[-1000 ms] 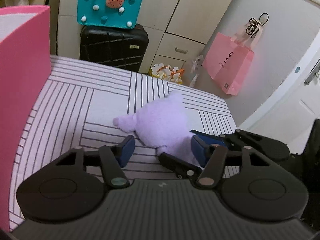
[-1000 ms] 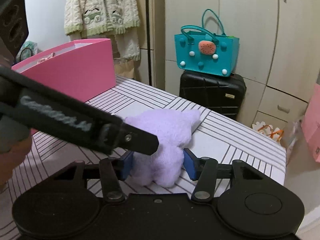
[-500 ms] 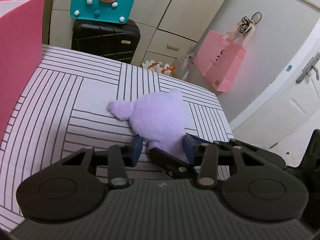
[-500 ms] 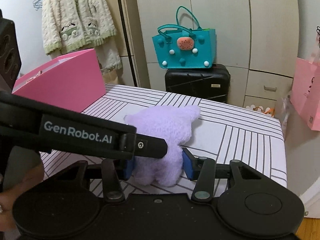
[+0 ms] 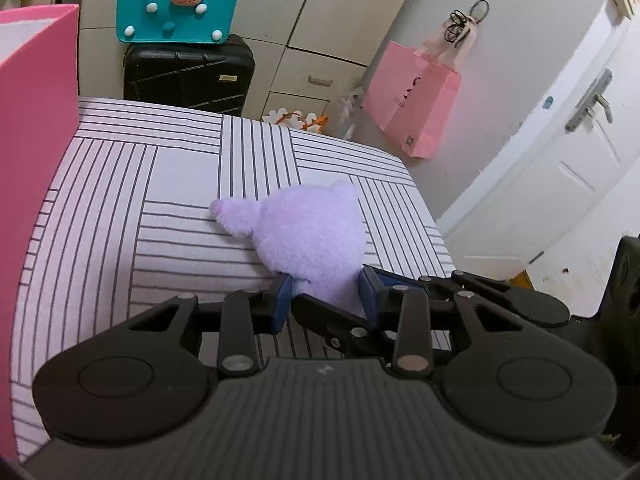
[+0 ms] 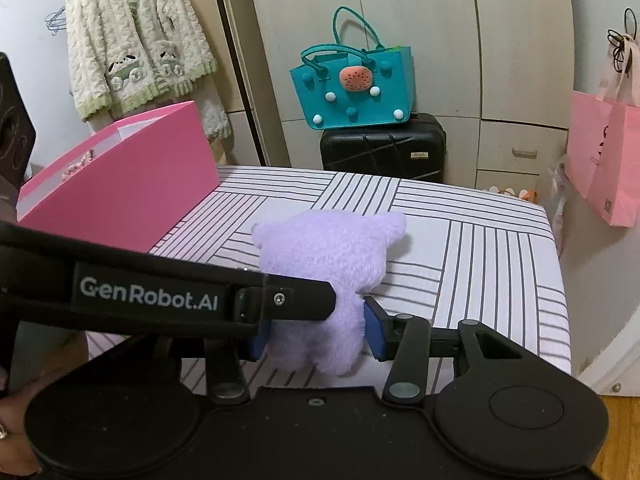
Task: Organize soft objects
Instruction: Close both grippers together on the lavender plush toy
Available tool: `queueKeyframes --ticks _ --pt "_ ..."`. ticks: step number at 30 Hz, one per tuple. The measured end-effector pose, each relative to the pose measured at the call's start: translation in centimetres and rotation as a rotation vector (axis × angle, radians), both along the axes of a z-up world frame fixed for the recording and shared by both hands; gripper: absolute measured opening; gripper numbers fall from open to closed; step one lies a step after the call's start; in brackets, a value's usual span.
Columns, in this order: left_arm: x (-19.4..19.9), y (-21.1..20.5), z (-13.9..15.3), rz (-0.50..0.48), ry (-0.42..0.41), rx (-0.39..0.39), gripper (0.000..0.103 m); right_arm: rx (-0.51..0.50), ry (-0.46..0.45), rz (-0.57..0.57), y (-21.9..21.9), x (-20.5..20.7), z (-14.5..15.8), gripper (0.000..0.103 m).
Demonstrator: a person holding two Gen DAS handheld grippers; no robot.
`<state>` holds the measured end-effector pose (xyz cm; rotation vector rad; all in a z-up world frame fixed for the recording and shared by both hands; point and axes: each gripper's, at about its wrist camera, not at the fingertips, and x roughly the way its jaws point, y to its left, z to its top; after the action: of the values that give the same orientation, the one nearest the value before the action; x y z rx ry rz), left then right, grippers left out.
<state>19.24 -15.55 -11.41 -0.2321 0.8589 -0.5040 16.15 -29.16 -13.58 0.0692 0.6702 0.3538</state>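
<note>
Plush toy (image 5: 308,236) lies straight ahead of both tongs, long axis pointing away. Left gripper (image 5: 325,294) and right gripper (image 6: 316,332) both clamp its near end; pink box (image 6: 132,184) stands to the left.

A bed (image 6: 460,240) in a striped white sheet carries a purple plush toy (image 6: 328,264); a pink box (image 6: 132,184) sits beside it.

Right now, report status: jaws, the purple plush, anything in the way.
Left gripper just closed on purple plush. Right gripper also clamped on it. Plush on striped bed. Pink box alongside, path clear.
</note>
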Motion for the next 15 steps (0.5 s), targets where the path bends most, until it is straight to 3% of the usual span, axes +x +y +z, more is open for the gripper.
queueKeyframes --ticks 15 --pt "-4.3 2.5 3.1 -0.128 0.036 0.062 0.035 -0.024 0.059 -0.013 2.9 -4.8 3.0 0.053"
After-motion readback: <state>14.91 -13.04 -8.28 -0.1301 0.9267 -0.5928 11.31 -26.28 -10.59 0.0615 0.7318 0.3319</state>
